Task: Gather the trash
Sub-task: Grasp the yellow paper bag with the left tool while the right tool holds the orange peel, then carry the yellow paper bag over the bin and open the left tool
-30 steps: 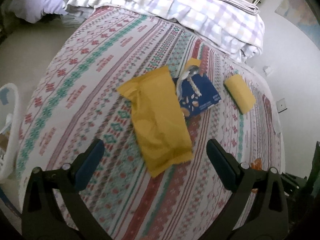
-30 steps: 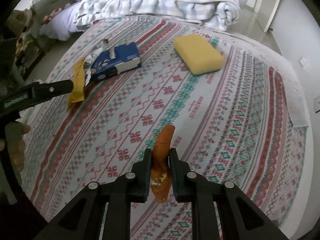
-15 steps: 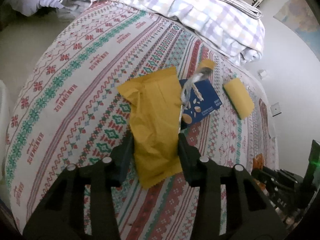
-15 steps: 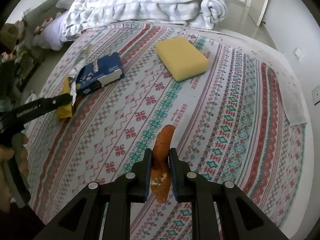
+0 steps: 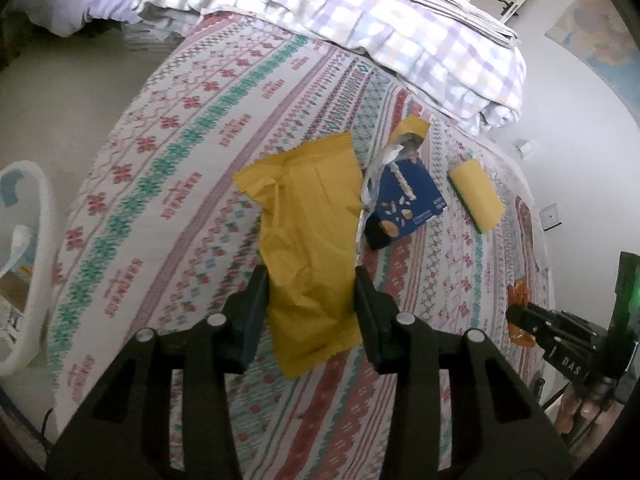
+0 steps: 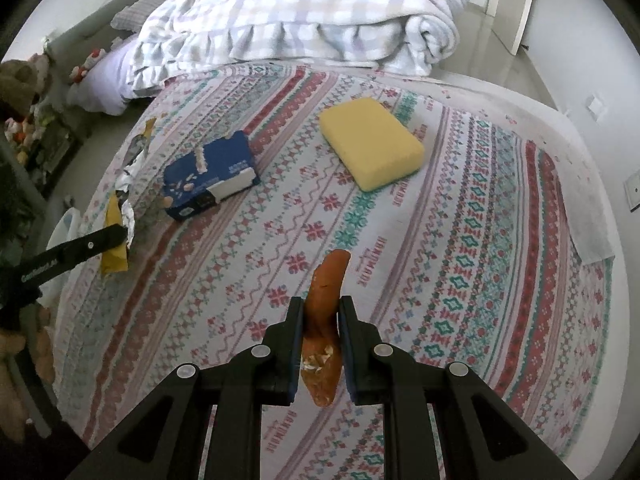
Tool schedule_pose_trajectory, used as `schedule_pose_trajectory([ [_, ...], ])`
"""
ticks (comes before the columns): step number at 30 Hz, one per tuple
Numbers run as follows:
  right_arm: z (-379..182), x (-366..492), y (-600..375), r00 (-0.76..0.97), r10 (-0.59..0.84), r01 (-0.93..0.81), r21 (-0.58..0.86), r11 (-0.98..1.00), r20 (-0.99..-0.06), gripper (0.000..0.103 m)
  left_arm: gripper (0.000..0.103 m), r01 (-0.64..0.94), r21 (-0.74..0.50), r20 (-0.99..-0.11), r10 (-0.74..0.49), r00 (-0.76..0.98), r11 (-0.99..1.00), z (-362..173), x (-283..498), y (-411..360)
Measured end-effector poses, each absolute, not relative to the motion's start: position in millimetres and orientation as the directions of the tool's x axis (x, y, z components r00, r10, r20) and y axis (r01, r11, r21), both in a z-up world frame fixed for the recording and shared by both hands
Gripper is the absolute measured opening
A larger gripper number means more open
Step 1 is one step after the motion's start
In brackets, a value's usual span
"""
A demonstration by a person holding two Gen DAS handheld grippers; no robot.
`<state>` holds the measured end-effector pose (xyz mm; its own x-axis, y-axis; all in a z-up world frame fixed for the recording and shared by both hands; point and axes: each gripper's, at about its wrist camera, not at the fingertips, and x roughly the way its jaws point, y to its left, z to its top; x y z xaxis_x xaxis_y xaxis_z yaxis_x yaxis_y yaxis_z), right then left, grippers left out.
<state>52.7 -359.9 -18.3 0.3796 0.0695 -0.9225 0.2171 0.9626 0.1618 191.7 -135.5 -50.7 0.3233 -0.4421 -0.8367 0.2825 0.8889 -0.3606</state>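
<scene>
L tool (image 5: 311,300) clamped on yellow wrapper (image 5: 308,236); R tool (image 6: 320,340) clamped on orange peel (image 6: 325,312).

L jaws have just been closing, w/ wrapper between them, gripped across its lower third just above the bed (image 5: 192,152). Wrapper looks light, thin, crinkly foil: likely to flop and slip, so grip near mid-width, not at the edge. Peel: soft, limp, light; held at mid-length, over the bedspread. Blue box (image 6: 210,178) looks stiff; take across short sides. Torn foil scrap (image 5: 394,152) beside it: flimsy. Yellow sponge (image 6: 372,148) lies apart.
</scene>
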Motion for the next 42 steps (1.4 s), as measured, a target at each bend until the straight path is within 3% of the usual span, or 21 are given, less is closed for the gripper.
schedule_pose_trajectory([
  [42, -8.0, 105.8, -211.5, 0.391, 0.198, 0.024, 0.225, 0.974, -0.899, 0.018, 0.044, 0.055, -0.348, -0.834, -0.336, 0.438, 0.936, -31.8, 197.0, 29.2],
])
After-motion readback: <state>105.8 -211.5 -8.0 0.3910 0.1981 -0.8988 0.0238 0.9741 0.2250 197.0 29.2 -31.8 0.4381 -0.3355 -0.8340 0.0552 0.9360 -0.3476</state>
